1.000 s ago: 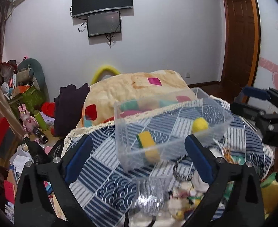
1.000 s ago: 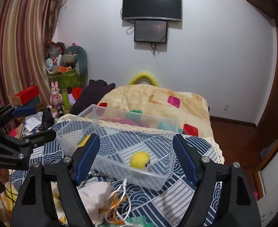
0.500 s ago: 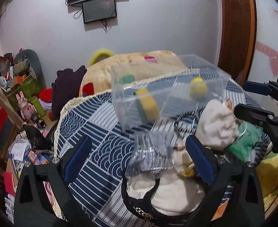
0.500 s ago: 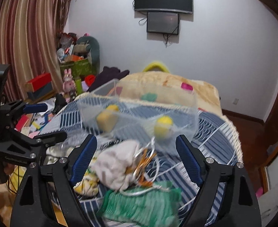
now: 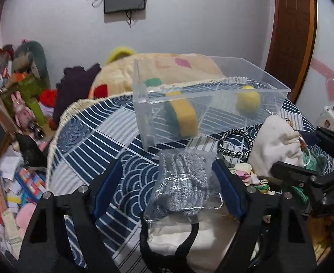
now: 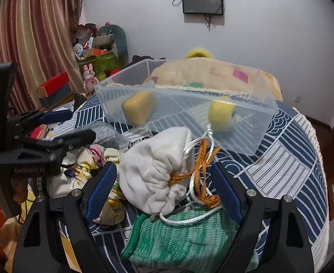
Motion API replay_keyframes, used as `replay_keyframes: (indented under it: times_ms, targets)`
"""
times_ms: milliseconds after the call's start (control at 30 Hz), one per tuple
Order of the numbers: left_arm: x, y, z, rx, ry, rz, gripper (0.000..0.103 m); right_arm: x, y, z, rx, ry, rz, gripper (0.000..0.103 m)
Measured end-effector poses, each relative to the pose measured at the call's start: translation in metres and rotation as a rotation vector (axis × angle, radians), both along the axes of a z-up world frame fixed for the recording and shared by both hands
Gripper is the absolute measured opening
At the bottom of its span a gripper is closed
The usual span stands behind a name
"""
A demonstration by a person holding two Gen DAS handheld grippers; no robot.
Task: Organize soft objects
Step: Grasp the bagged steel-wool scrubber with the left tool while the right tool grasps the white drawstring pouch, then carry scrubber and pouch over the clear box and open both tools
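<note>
Both grippers spread and empty: left gripper (image 5: 168,182) straddles the bagged grey glove (image 5: 181,182), light and slippery in its film, right gripper (image 6: 164,188) straddles the soft white pouch (image 6: 153,177), both near the bin (image 5: 212,104); grip each mid-body.

dim, even indoor light with a cool cast; shadows are soft. strong fisheye bending curves the door (image 5: 289,34) and curtain (image 6: 30,41), and black vignette fills the corners. the clear bin (image 6: 185,104) and its contents are smeared by motion blur in the right view; near gripper frames look sharp.
</note>
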State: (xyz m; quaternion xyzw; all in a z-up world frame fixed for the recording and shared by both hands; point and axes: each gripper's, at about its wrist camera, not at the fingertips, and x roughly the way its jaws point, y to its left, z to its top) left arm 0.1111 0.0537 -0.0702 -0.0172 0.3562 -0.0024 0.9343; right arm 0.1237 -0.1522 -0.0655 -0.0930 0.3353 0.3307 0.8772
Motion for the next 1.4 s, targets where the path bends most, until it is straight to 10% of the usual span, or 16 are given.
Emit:
replay_keyframes:
  times_ms: [167, 467, 1400]
  targets:
    - [0.005, -0.004, -0.015, -0.020, 0.054, -0.043, 0.079, 0.002, -0.001, -0.004, -0.007, 0.014, 0.009, 0.064]
    - [0.006, 0.002, -0.015, -0.092, 0.047, -0.048, 0.035, 0.000, -0.008, 0.001, 0.008, 0.024, 0.015, 0.029]
    - [-0.010, -0.008, 0.085, -0.069, -0.223, -0.021, 0.032, 0.006, -0.029, 0.092, 0.147, -0.226, -0.072, 0.027]
